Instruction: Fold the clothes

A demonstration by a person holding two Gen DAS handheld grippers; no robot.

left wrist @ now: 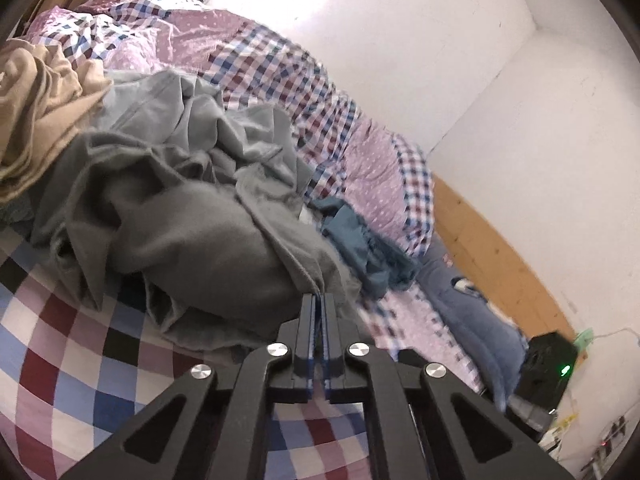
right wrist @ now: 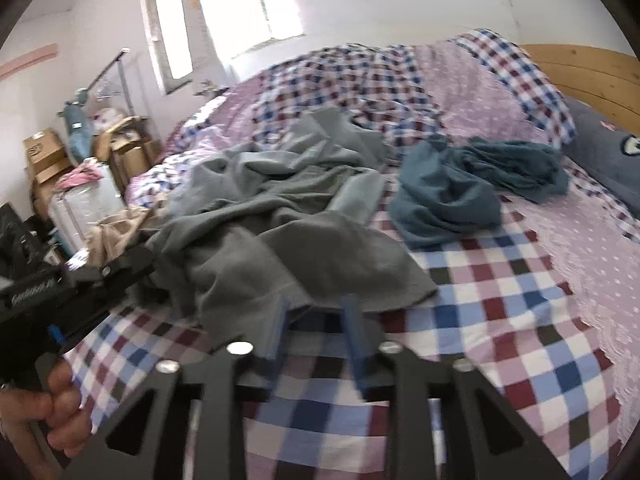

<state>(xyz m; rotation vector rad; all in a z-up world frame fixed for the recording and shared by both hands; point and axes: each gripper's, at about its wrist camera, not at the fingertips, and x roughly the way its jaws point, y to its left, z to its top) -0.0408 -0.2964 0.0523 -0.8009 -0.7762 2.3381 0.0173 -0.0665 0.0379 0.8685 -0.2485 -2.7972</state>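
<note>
A grey garment (right wrist: pixel 280 232) lies crumpled on the bed (right wrist: pixel 500 320), spread over the checked sheet near the bed's front edge. The left gripper (left wrist: pixel 319 300) sits at the garment's near hem, its jaws pressed together; a fold of grey cloth runs right up to the tips, but whether any fabric is caught between them cannot be told. In the right wrist view this gripper shows at the left edge of the frame, held in a person's hand (right wrist: pixel 60 412). The right gripper (right wrist: pixel 316 312) stands at the garment's front edge with its jaws well apart, the blue pads (right wrist: pixel 276 332) blurred; the hem lies just at the tips, and contact cannot be confirmed. A teal garment (right wrist: pixel 460 196) lies bunched beside the grey one, toward the wooden headboard (right wrist: pixel 592 76). A tan garment (left wrist: pixel 36 108) is heaped on the far side of the grey one from the headboard, touching it. A checked and dotted quilt (left wrist: pixel 248 60) is piled behind the clothes against the wall. Cardboard boxes (right wrist: pixel 48 156) stand beyond the bed, below the window (right wrist: pixel 224 4).
</note>
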